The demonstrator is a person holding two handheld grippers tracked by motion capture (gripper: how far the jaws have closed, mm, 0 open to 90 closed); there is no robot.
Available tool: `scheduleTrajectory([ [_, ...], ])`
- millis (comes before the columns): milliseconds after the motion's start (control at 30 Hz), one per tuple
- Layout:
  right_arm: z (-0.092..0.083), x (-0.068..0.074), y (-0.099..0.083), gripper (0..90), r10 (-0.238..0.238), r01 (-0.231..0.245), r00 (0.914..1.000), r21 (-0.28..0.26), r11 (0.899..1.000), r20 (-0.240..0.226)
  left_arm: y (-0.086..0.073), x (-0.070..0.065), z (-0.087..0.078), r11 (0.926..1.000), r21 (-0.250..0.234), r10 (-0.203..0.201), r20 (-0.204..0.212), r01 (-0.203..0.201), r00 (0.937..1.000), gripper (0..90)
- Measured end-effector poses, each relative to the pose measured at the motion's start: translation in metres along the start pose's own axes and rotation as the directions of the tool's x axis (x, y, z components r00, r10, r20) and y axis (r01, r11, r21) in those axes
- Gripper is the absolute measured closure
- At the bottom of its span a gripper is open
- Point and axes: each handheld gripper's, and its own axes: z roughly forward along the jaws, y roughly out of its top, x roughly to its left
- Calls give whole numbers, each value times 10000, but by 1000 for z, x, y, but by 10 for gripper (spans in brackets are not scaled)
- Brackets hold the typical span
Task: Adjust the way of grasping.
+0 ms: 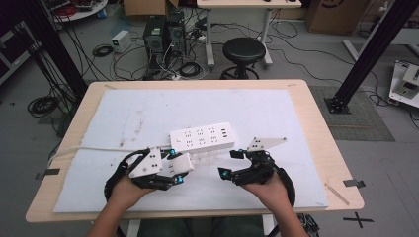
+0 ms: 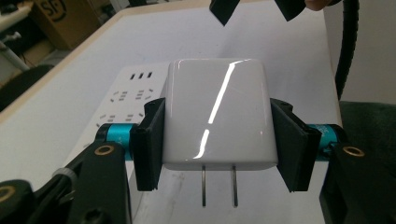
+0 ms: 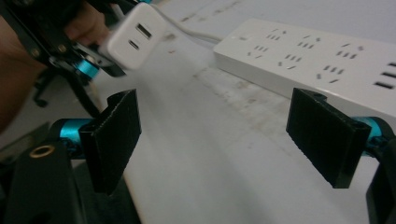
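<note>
The left tool (image 2: 217, 140) is clamped on a white charger (image 2: 217, 119), its pads pressing the charger's two flat sides, with the two metal prongs (image 2: 218, 185) hanging bare below the body. In the high view the left tool (image 1: 170, 170) holds the charger (image 1: 182, 164) in the air just short of the power strip's (image 1: 202, 137) near long side, toward its left end. The right tool (image 3: 224, 140) stands wide and holds nothing; in the high view the right tool (image 1: 232, 164) hovers near the strip's right end, apart from it.

The strip lies across the middle of the white mat (image 1: 123, 113) that covers the bench (image 1: 316, 123), its cord (image 1: 94, 148) running off toward the left edge.

By my reading the pick-up is done: the charger is firmly gripped and lifted. What is left is to line the prongs up over a socket and press them in, perhaps with the right tool steadying the strip.
</note>
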Motion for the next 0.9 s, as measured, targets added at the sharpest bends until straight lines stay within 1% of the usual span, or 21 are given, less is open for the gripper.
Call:
scheduleTrajectory([
  [67, 3, 1, -2, 181, 310, -311, 9986, -31, 9995, -436, 3, -6, 5, 9992, 28, 390, -94, -389, 9992, 425],
  [133, 6, 2, -3, 181, 595, -610, 9947, -146, 9980, -835, 4, -10, 9, 9966, 61, 821, -125, -821, 9965, 425],
  [167, 8, 2, -4, 181, 662, -685, 9926, -189, 9975, -1018, 5, -12, 11, 9953, 41, 971, -105, -970, 9952, 425],
  [233, 12, 3, -6, 181, 928, -957, 9873, -167, 9953, -1293, 5, -15, 14, 9937, 48, 1122, -133, -1121, 9936, 425],
  [333, 20, 3, -7, 181, 1062, -1101, 9802, -143, 9938, -1671, 5, -19, 20, 9910, 13, 1340, -216, -1340, 9908, 425],
  [367, 22, 4, -7, 181, 1180, -1210, 9781, -76, 9926, -1718, 5, -21, 21, 9895, -17, 1443, -261, -1443, 9892, 424],
  [400, 25, 4, -7, 181, 1172, -1209, 9765, -91, 9926, -1811, 5, -23, 23, 9881, -64, 1535, -325, -1538, 9876, 424],
  [500, 32, 5, -7, 181, 1372, -1399, 9692, 15, 9902, -2045, 5, -26, 25, 9843, 19, 1762, -525, -1764, 9829, 425],
  [533, 35, 5, -6, 182, 1379, -1401, 9689, 42, 9901, -2053, 4, -27, 27, 9840, -42, 1776, -554, -1781, 9825, 425],
  [600, 39, 6, -5, 182, 1453, -1463, 9634, 123, 9892, -2253, 5, -29, 27, 9830, 15, 1831, -561, -1833, 9815, 425],
  [633, 41, 6, -5, 183, 1496, -1497, 9632, 163, 9886, -2232, 5, -29, 28, 9824, -13, 1866, -564, -1869, 9808, 425],
  [667, 44, 6, -4, 195, 1467, -1470, 9615, 159, 9890, -2324, 6, -30, 29, 9815, -7, 1911, -603, -1915, 9797, 425],
  [700, 46, 7, -4, 214, 1509, -1504, 9577, 210, 9884, -2450, 6, -31, 29, 9808, 5, 1945, -624, -1948, 9789, 425],
  [733, 48, 7, -4, 232, 1532, -1533, 9557, 193, 9880, -2512, 7, -31, 30, 9806, -47, 1952, -598, -1958, 9789, 425],
  [800, 51, 7, -3, 282, 1515, -1520, 9499, 197, 9882, -2734, 8, -32, 30, 9780, 33, 2086, -625, -2088, 9760, 425],
  [833, 53, 7, -3, 286, 1509, -1517, 9470, 196, 9882, -2835, 9, -33, 31, 9775, 17, 2105, -632, -2108, 9755, 425],
  [867, 54, 7, -3, 312, 1589, -1585, 9441, 247, 9870, -2888, 10, -33, 32, 9747, 23, 2232, -654, -2236, 9726, 425],
  [900, 55, 7, -3, 367, 1520, -1528, 9416, 210, 9880, -3003, 11, -34, 31, 9738, 32, 2272, -664, -2275, 9716, 425],
])
